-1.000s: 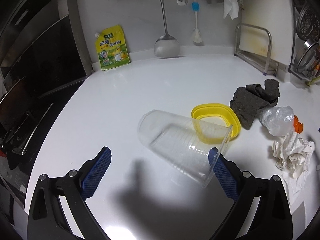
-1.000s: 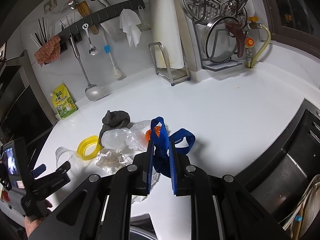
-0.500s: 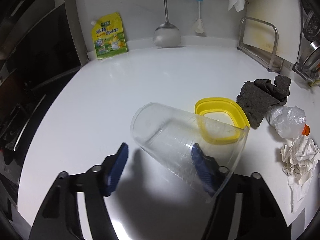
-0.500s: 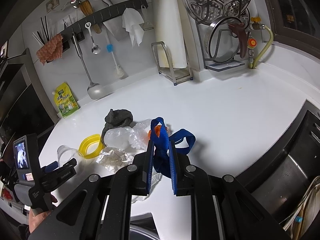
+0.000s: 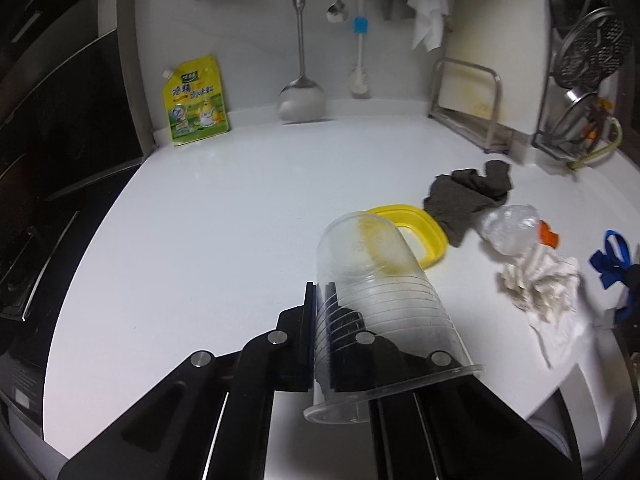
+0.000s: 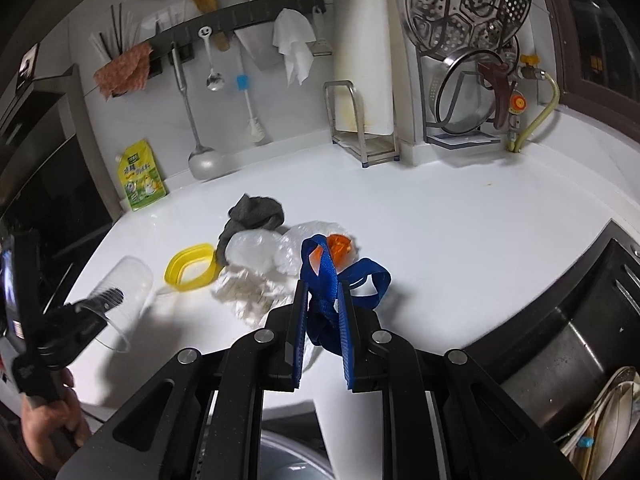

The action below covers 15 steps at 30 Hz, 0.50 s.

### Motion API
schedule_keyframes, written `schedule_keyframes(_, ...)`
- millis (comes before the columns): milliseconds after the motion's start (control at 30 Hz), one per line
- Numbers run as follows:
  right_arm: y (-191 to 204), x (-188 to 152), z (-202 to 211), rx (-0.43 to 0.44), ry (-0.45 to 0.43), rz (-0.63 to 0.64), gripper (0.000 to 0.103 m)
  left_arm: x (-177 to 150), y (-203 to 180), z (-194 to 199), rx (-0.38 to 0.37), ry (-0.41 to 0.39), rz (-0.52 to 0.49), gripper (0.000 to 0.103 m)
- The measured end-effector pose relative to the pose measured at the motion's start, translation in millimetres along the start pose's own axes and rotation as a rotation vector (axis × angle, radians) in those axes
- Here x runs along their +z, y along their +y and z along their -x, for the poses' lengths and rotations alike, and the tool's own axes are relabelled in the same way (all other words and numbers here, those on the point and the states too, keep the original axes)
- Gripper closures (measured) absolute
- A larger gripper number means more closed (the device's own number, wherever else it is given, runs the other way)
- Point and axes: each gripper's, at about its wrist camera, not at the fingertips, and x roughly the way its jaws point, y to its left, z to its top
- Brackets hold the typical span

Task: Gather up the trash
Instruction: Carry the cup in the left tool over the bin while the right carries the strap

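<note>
Here we note the clear plastic cup [image 5: 380,300] pinched by its wall in the left gripper [image 5: 320,300]: one pad sits inside the cup, the other outside, and the jaws have just been closing until only the thin wall parts them. The cup is tilted, its base pointing away from the gripper and its open rim toward the camera; from the right wrist view it appears lifted off the white countertop [image 5: 240,220], with a hand [image 6: 48,420] on the gripper's handle below.

Just beyond the cup's base we see a yellow lid [image 5: 416,232] lying flat. Further ahead and to the right of the left gripper lies a dark grey cloth [image 5: 468,196], touching the lid's far corner. Beside it are a crumpled clear plastic bag [image 5: 512,226] with something orange [image 5: 547,234] against it, and nearer us a crumpled white paper [image 5: 540,284].

The right gripper [image 6: 322,308] is closed narrowly on a blue webbing strap [image 6: 320,268], whose loops rise ahead of the pads; what the strap belongs to we cannot tell. Its fingers point at the same pile.

Far ahead of the left gripper, a yellow pouch [image 5: 196,100] leans on the wall, with a ladle [image 5: 300,96] hanging to its right.
</note>
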Motion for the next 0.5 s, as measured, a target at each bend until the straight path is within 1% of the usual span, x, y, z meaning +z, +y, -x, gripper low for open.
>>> schedule_keyframes(167,6.0,-18.0,26.4,-0.010,-0.013,-0.024,0.088,-7.2,7.1,25.9,-0.065,-0.012,0.002,0.098)
schedule_keyframes(300,8.5,-37.4,47.2,-0.027,-0.010,-0.052,0.088,-21.2,3.7,49.0,-0.114,-0.028,-0.035,0.098)
schedule_keyframes(400,10.9,-50.8,63.4,-0.045,-0.010,-0.073,0.088,-32.4,0.6,61.0,-0.156,-0.020,-0.055,0.098)
schedule_keyframes(500,15.9,-63.9,78.7,-0.060,-0.009,-0.084,0.088,-44.5,-3.3,75.3,-0.178,-0.030,-0.085,0.098)
